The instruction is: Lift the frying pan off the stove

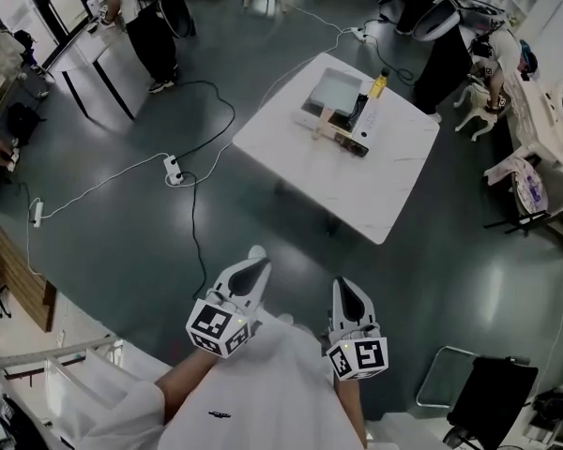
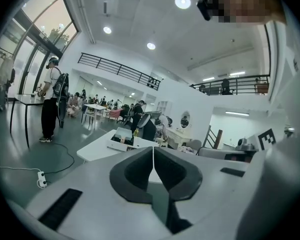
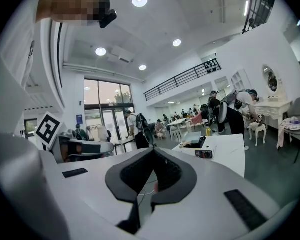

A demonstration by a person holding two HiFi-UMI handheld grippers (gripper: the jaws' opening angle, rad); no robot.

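A white table [image 1: 394, 181] stands a few steps ahead on the dark floor. On its far part lie a grey square tray-like thing [image 1: 338, 90], a black block [image 1: 361, 111], a wooden piece [image 1: 325, 120] and a yellow bottle [image 1: 378, 84]. I cannot make out a frying pan or stove among them at this distance. Both grippers are held close to the person's body, far from the table. The left gripper [image 1: 253, 272] [image 2: 153, 156] is shut and empty. The right gripper [image 1: 345, 291] [image 3: 153, 156] is shut and empty too. The same table [image 2: 97, 149] [image 3: 227, 151] shows small in both gripper views.
A power strip [image 1: 173, 170] and cables lie on the floor left of the table. One person [image 1: 152, 22] stands at the far left, another [image 1: 441, 40] leans by the table's far corner. A black chair [image 1: 493, 392] is at the near right. White furniture lines the right wall.
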